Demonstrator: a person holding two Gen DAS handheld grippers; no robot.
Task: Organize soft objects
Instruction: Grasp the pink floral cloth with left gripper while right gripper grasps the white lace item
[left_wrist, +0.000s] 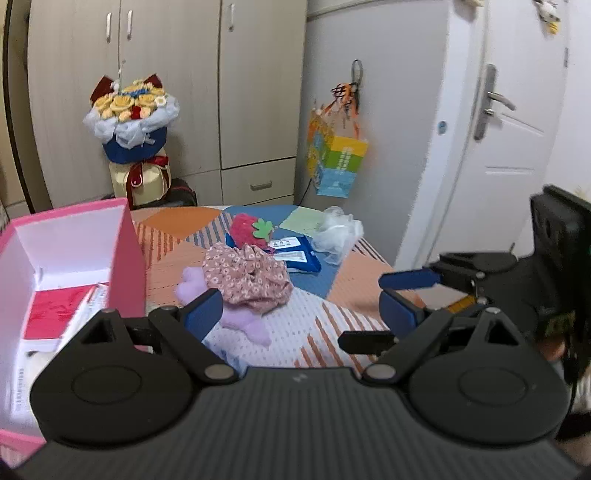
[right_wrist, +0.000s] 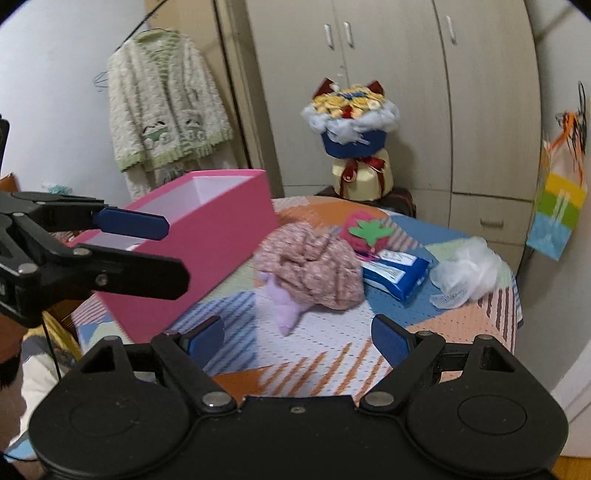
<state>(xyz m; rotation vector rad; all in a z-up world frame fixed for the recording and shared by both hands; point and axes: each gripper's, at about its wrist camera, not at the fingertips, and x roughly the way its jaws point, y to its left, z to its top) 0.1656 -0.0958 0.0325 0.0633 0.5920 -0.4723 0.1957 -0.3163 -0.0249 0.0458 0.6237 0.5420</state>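
Left gripper (left_wrist: 301, 314) gapes wide, empty, the crumpled pink floral cloth (left_wrist: 247, 275) at its eleven o'clock. Right gripper (right_wrist: 297, 341) likewise wide, holding nothing, above the patterned desk (right_wrist: 332, 354).

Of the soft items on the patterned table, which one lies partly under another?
The lilac plush toy: the pink floral cloth is heaped over it. The strawberry plush and white mesh puff lie uncovered.

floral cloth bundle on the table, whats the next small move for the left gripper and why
Probably ease the left gripper forward and down onto the floral cloth bundle. Both it and the right gripper are open and hold nothing, the bundle lies just ahead on top of a purple plush, and the open pink box stands right beside it.
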